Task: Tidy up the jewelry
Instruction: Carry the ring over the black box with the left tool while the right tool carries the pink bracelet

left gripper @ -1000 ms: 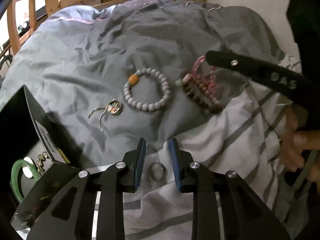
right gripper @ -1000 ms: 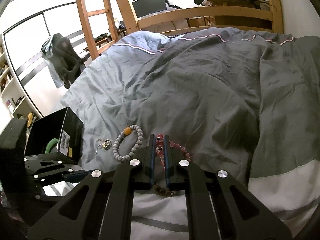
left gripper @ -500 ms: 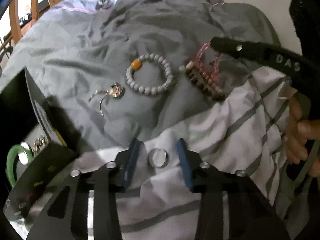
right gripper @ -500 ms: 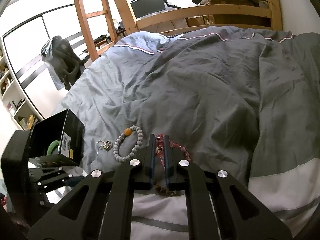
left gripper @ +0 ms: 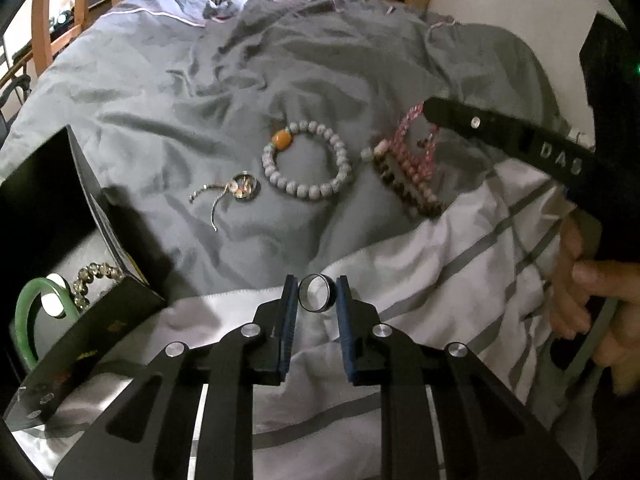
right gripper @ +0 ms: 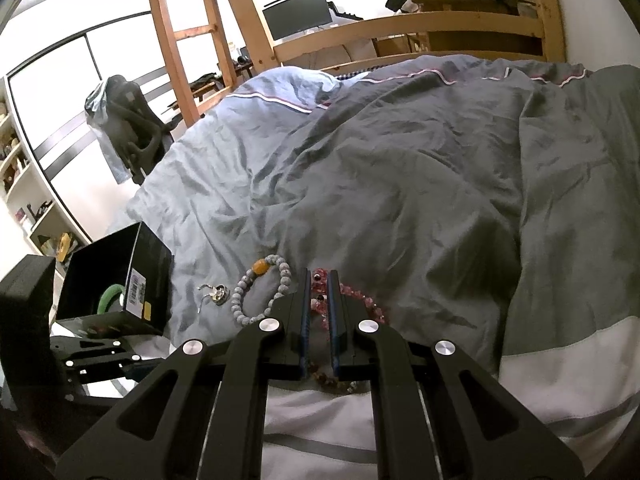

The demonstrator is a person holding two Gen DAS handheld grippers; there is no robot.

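My left gripper (left gripper: pixel 317 300) is shut on a silver ring (left gripper: pixel 316 298), held just above the white striped sheet. A grey bead bracelet (left gripper: pixel 307 166) with an orange bead, a small pendant on a chain (left gripper: pixel 240 188) and a brown bead bracelet (left gripper: pixel 404 190) lie on the grey duvet ahead. My right gripper (right gripper: pixel 319 286) is shut on a pink bead bracelet (right gripper: pixel 356 298); it shows in the left wrist view (left gripper: pixel 430 114) over the pink beads (left gripper: pixel 408 130). The black jewelry box (left gripper: pixel 80 300) at the left holds a green bangle (left gripper: pixel 24 312) and a crystal bracelet (left gripper: pixel 90 276).
The grey duvet (right gripper: pixel 400 168) covers the bed inside a wooden frame (right gripper: pixel 400 28). The box also shows in the right wrist view (right gripper: pixel 116 280), with the left gripper's body beside it. A white wall runs along the right side.
My left gripper moved forward around the ring, closed on it and raised it off the sheet. The right gripper stayed clamped on the pink beads.
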